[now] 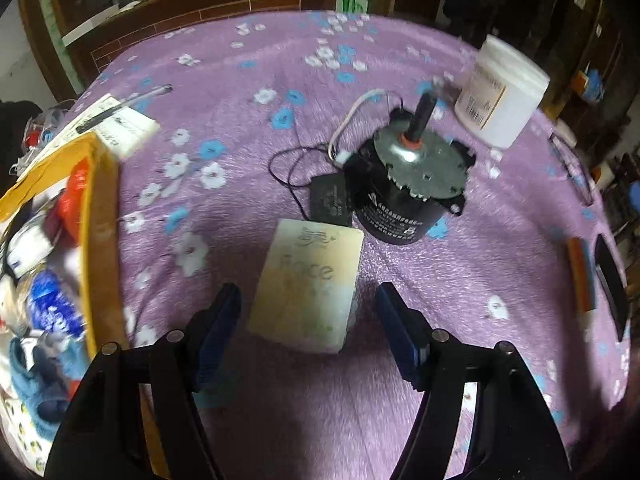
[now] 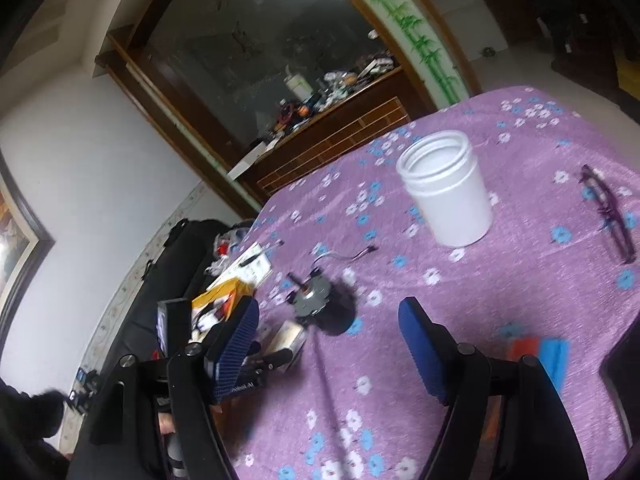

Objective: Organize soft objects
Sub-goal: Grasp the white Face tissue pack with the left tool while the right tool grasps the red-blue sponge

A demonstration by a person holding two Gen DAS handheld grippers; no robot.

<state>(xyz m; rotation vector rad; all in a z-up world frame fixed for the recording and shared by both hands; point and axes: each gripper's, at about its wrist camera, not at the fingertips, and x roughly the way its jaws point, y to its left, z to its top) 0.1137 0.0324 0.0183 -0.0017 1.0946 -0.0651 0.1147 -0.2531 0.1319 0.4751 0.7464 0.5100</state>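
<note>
My left jaws point(image 1: 308, 320) stand wide astride the near end of the tissue pack point(image 1: 306, 288), untouched, its long axis running away from me; right jaws point(image 2: 328, 344) wide, empty, farther off

Probably home: floral tablecloth point(image 1: 280, 60), cluttered wooden sideboard point(image 2: 340, 120), framed picture point(image 2: 16, 236).

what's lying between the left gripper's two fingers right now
In the left wrist view, the cream tissue pack lies on the purple cloth between the open left gripper fingers, untouched by either pad.

Purple flowered tablecloth point(image 1: 400, 360), seemingly cream pack point(image 1: 306, 286)
</note>
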